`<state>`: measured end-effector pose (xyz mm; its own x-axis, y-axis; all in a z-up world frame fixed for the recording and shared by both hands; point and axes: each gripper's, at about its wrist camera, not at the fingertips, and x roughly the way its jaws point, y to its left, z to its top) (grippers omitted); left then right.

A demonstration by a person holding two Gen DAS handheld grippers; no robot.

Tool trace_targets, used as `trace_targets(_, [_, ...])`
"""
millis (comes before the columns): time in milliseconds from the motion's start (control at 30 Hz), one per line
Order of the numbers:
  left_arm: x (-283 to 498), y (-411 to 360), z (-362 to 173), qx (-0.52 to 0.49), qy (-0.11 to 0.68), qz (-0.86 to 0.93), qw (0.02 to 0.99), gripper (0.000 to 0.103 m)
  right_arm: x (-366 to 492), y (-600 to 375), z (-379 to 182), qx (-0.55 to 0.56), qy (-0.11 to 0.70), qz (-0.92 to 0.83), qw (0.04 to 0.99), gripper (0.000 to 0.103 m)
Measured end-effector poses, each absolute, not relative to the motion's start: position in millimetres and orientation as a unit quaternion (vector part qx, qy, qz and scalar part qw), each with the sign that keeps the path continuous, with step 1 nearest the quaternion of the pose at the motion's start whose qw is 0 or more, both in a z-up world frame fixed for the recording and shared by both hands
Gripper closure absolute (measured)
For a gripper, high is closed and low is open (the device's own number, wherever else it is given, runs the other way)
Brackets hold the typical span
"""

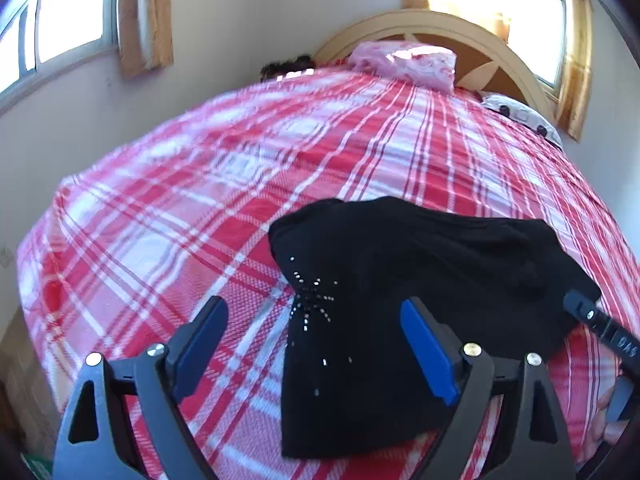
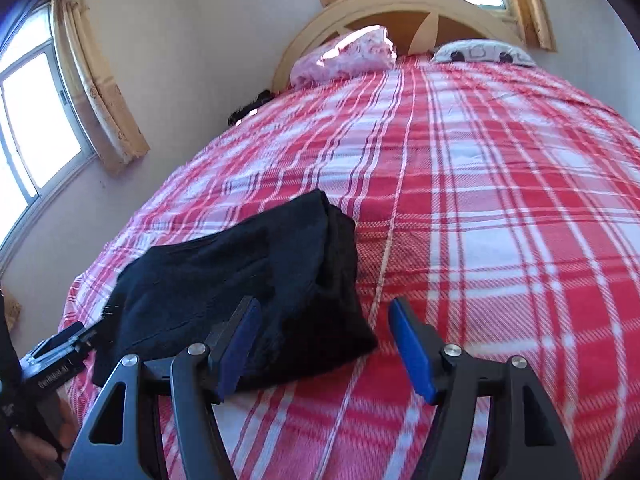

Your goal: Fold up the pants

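The black pants (image 1: 400,280) lie folded in a compact bundle on the red and white plaid bed cover (image 1: 200,200), with a rhinestone pattern near their left edge. My left gripper (image 1: 316,312) is open and empty, hovering over the bundle's near left part. In the right wrist view the pants (image 2: 240,272) lie left of centre. My right gripper (image 2: 324,316) is open and empty over the bundle's near right corner. The right gripper's body (image 1: 600,328) shows at the pants' right edge in the left wrist view.
A pink pillow (image 1: 404,62) and a patterned white pillow (image 1: 520,114) lie by the wooden headboard (image 1: 460,28). A dark item (image 1: 286,68) sits at the bed's far left edge. Curtained windows flank the bed. The wall runs along the bed's left side.
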<state>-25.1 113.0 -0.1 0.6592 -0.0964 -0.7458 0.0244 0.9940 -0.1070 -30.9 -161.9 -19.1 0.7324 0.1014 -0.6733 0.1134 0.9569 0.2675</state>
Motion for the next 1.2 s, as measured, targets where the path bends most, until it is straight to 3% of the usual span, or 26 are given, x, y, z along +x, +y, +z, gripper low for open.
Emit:
trace_targets(67, [-13, 114, -16, -0.08, 0.459, -0.057, 0.883, 0.012, -11, -165, -35, 0.149, 0.397, -0.019, 0.906, 0.035])
trace_targets(233, [-19, 109, -23, -0.096, 0.456, -0.07, 0.882, 0.011, 3, -157, -47, 0.164, 0.426, 0.031, 0.889, 0.035])
trace_targets(267, [-20, 107, -22, -0.095, 0.455, -0.078, 0.882, 0.014, 5, -151, -49, 0.157, 0.434, 0.041, 0.886, 0.035])
trace_targets(300, [-20, 106, -21, -0.097, 0.455, -0.087, 0.881, 0.02, 5, -145, -48, 0.145, 0.438, 0.048, 0.886, 0.038])
trace_targets(333, [-19, 106, -20, -0.102, 0.453, -0.103, 0.88, 0.031, 4, -139, -48, 0.138, 0.439, 0.056, 0.886, 0.044])
trace_targets(400, [-18, 107, -19, -0.114, 0.452, -0.121, 0.877, 0.042, 2, -137, -48, 0.151, 0.434, 0.065, 0.886, 0.06])
trace_targets(467, [-18, 111, -18, -0.131, 0.448, -0.138, 0.873, 0.059, 0, -145, -52, 0.183, 0.43, 0.072, 0.881, 0.067])
trace_targets(567, [-22, 118, -14, -0.144, 0.437, -0.15, 0.875, 0.079, -4, -147, -51, 0.206, 0.428, 0.08, 0.877, 0.073])
trace_targets(633, [-25, 125, -8, -0.141, 0.433, -0.156, 0.877, 0.084, -13, -139, -48, 0.199, 0.432, 0.083, 0.876, 0.074])
trace_targets(800, [-24, 139, -6, -0.129, 0.441, -0.166, 0.873, 0.082, -35, -142, -48, 0.238, 0.438, 0.096, 0.862, 0.075])
trace_targets(833, [-22, 140, -9, -0.129, 0.445, -0.162, 0.871, 0.077, -37, -143, -51, 0.251, 0.44, 0.095, 0.857, 0.075])
trace_targets(933, [-19, 143, -20, -0.116, 0.46, -0.119, 0.872, 0.047, -37, -142, -55, 0.256, 0.426, 0.086, 0.863, 0.073])
trace_targets(1000, [-24, 149, -16, -0.115, 0.455, -0.12, 0.875, 0.043, -37, -141, -54, 0.254, 0.421, 0.089, 0.866, 0.068])
trace_targets(1067, [-32, 159, -8, -0.095, 0.441, -0.091, 0.888, 0.03, -39, -145, -49, 0.259, 0.426, 0.085, 0.863, 0.065])
trace_targets(1133, [-37, 169, 1, -0.075, 0.417, -0.064, 0.904, 0.029, -46, -156, -36, 0.265, 0.42, 0.052, 0.866, 0.055])
trace_targets(1200, [-41, 174, 8, -0.072, 0.399, -0.043, 0.913, 0.033, -56, -159, -12, 0.232, 0.379, -0.001, 0.896, 0.054])
